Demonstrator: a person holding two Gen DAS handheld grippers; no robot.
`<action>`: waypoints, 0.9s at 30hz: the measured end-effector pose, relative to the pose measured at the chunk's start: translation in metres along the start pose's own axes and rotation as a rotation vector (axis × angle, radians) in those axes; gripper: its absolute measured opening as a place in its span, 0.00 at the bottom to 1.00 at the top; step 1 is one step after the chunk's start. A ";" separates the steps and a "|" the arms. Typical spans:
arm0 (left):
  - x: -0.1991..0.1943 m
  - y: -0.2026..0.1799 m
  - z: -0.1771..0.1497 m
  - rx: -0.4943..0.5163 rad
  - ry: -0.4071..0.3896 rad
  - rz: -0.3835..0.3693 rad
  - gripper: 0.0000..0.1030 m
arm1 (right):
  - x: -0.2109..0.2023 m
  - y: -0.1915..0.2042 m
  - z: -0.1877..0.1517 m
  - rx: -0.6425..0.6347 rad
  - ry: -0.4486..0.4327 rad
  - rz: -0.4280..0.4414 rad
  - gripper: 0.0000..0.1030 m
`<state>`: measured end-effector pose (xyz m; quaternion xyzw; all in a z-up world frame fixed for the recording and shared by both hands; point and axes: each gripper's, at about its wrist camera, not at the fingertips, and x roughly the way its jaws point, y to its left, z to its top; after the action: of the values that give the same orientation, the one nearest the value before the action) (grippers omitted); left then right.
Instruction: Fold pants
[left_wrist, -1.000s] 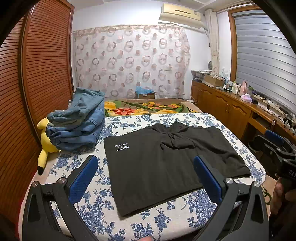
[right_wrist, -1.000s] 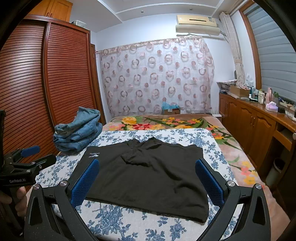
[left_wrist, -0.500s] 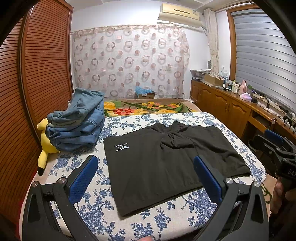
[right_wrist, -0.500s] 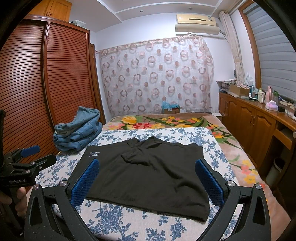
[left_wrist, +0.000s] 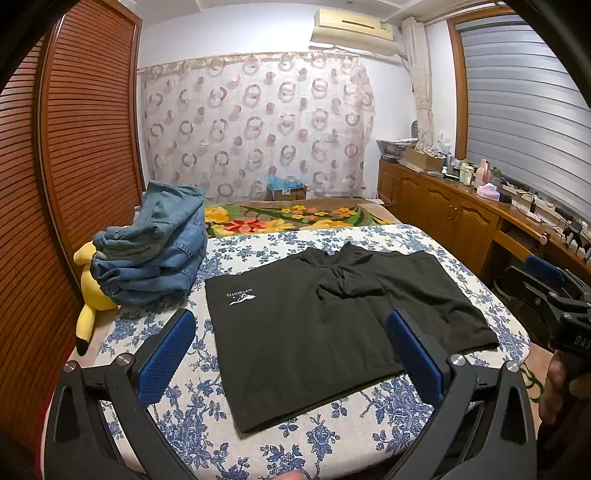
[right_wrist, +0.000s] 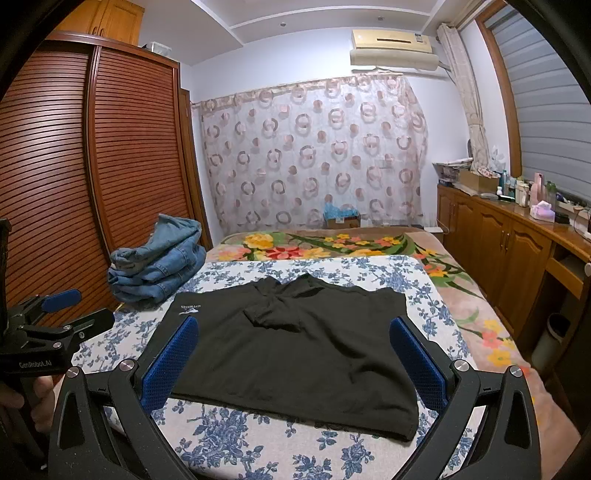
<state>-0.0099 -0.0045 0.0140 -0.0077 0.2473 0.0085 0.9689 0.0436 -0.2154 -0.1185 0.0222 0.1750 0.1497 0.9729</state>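
Lying flat on the bed (left_wrist: 354, 435), black pants (left_wrist: 317, 332) sit between both wide-open, empty claws (left_wrist: 291, 350) (right_wrist: 293, 360).

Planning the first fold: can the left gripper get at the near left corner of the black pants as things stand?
Probably yes. The left gripper is open and empty above the black pants, and nothing lies on that corner; the jeans pile sits off to the side.

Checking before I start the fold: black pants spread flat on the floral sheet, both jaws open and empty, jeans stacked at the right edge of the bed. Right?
Not quite. The stack of jeans sits at the left edge of the bed, against the wooden wardrobe, as the left wrist view shows. The rest stands: black pants spread flat on the floral sheet, both jaws open and empty.
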 end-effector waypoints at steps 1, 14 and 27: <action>0.000 0.000 -0.001 0.001 0.000 0.000 1.00 | 0.000 0.000 0.000 0.000 0.000 0.001 1.00; -0.001 -0.001 0.000 0.003 -0.003 0.002 1.00 | 0.000 0.001 0.001 -0.001 -0.003 0.002 1.00; -0.001 -0.002 0.001 0.006 -0.006 0.001 1.00 | 0.000 0.001 0.000 0.000 -0.006 0.004 1.00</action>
<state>-0.0107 -0.0066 0.0153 -0.0048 0.2445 0.0083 0.9696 0.0433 -0.2149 -0.1183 0.0228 0.1722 0.1513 0.9731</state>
